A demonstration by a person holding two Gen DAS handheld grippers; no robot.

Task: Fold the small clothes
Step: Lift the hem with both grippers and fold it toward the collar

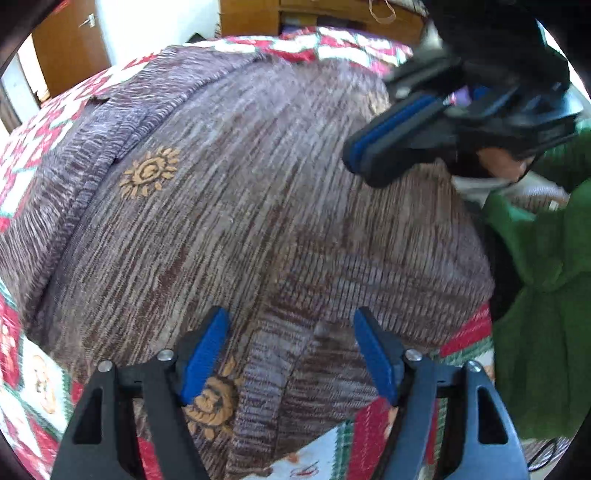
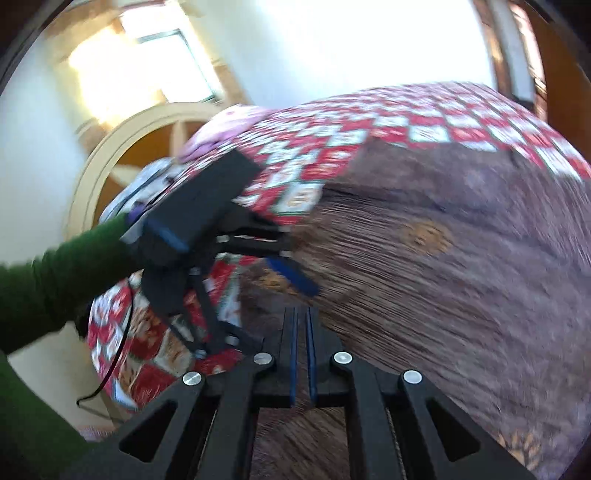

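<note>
A brown-and-mauve striped knit garment [image 1: 258, 206] with orange sun motifs lies spread on a red patchwork quilt [image 1: 22, 155]. My left gripper [image 1: 291, 332] is open, its blue pads on either side of a folded strip at the garment's near edge. My right gripper [image 1: 356, 158] shows at the upper right of the left wrist view, shut and empty, hovering above the garment. In the right wrist view my right gripper [image 2: 303, 314] has its pads closed together above the garment [image 2: 443, 295]. The left gripper [image 2: 291, 273] also appears there, at the garment's edge.
The quilt [image 2: 332, 155] covers a bed. A green sleeve [image 1: 546, 295] is at the right. Wooden furniture [image 1: 332, 14] and a door [image 1: 70, 44] stand behind the bed. A pink-and-white cloth pile [image 2: 221, 129] lies at the bed's far end, near a window [image 2: 147, 66].
</note>
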